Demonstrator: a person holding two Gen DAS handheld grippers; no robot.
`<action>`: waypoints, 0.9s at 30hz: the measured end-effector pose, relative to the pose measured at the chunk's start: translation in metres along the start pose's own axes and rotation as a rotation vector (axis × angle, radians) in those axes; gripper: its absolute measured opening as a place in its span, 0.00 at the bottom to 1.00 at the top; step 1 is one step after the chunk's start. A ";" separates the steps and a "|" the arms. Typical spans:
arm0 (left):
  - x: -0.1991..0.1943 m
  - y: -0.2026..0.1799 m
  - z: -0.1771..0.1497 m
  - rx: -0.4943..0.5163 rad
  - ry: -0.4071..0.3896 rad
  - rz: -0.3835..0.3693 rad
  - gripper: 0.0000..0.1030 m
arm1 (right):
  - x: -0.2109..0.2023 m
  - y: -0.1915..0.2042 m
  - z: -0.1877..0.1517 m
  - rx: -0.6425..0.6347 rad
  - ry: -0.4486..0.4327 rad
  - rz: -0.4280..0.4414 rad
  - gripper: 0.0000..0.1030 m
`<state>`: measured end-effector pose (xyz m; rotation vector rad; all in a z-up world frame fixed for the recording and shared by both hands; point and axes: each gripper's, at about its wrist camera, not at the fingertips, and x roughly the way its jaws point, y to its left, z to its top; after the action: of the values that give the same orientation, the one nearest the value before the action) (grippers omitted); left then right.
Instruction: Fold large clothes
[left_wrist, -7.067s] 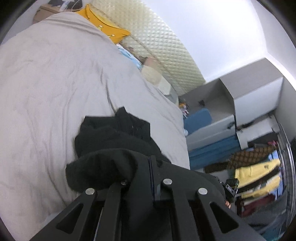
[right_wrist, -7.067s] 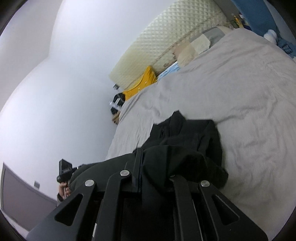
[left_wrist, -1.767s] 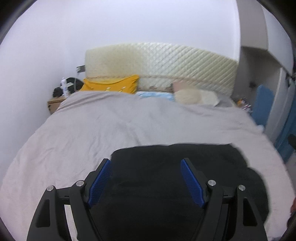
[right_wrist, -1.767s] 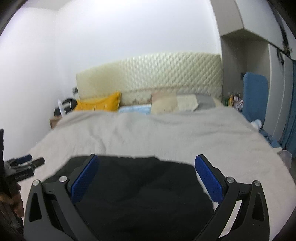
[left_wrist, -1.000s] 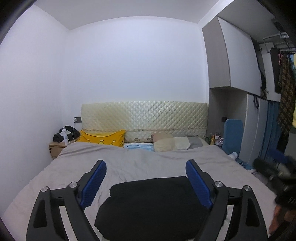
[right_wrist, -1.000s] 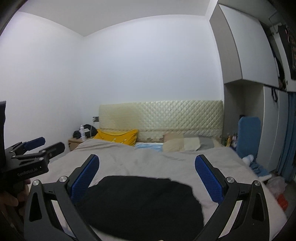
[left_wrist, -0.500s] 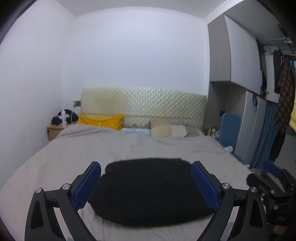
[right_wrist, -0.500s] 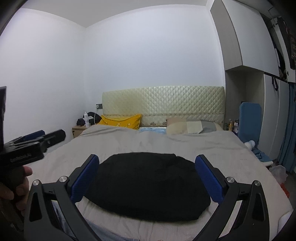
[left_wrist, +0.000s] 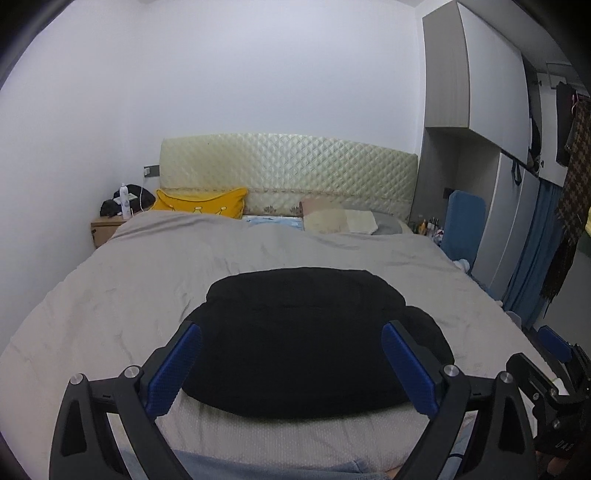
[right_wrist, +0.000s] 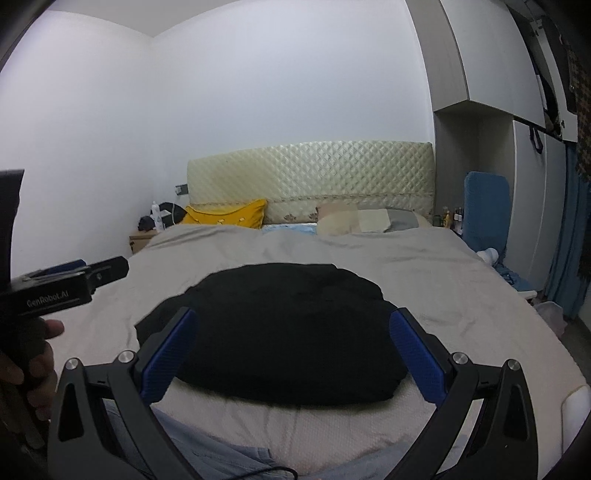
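Lying folded on the bed (left_wrist: 110, 288), the black garment (left_wrist: 306, 343) seemingly sits beyond both wide-apart, empty tools (left_wrist: 291, 363) (right_wrist: 293, 345).

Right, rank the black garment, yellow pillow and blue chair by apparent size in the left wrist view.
1. Black garment, largest by far, though it lies nearest the camera.
2. Yellow pillow.
3. Blue chair, partly hidden; close to the pillow, so this order is unsure.

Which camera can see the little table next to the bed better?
The left wrist view: the bedside table shows its top and front beside the bed. The right wrist view shows it smaller, partly hidden by bedding.
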<state>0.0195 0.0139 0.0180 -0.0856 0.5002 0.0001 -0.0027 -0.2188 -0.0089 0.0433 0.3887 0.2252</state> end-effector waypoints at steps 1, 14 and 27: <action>0.000 -0.001 -0.001 -0.001 -0.001 -0.001 0.96 | 0.000 0.000 -0.002 0.005 0.004 0.003 1.00; 0.008 0.002 -0.004 -0.009 0.020 -0.014 0.96 | 0.006 0.000 -0.007 0.010 0.009 -0.001 1.00; 0.009 0.003 -0.005 -0.010 0.028 -0.024 0.96 | 0.005 -0.002 -0.010 0.023 0.002 -0.014 1.00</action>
<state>0.0247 0.0163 0.0092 -0.1013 0.5271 -0.0221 -0.0015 -0.2194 -0.0205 0.0634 0.3931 0.2070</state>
